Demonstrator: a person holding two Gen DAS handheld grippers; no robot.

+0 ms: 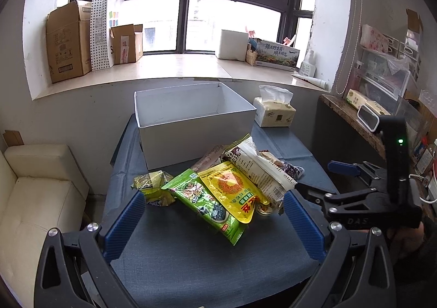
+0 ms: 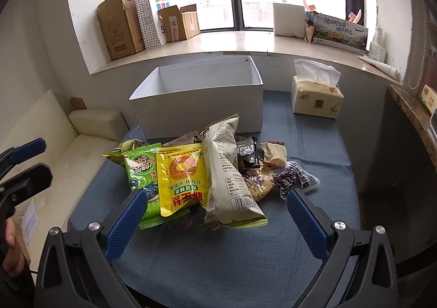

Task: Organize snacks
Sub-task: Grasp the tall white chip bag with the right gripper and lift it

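Observation:
A heap of snack packets lies on the blue cloth in front of an empty white box [image 1: 191,130] [image 2: 196,101]. On top are a yellow pouch [image 1: 232,190] [image 2: 181,174], a green seaweed packet [image 1: 202,204] [image 2: 139,168] and a long beige bag [image 1: 262,168] [image 2: 226,171]. A dark packet [image 2: 296,175] lies at the right side of the heap. My left gripper [image 1: 215,220] is open, just short of the heap with nothing between its fingers. My right gripper [image 2: 218,215] is open too, its fingers flanking the near ends of the yellow pouch and beige bag. Each gripper shows at the edge of the other's view.
A tissue pack [image 1: 274,111] [image 2: 315,95] stands at the table's back right. A cream sofa [image 1: 35,193] lies left of the table and a shelf counter [image 1: 355,117] with storage boxes to the right. Cardboard boxes [image 1: 68,43] and bags line the window sill.

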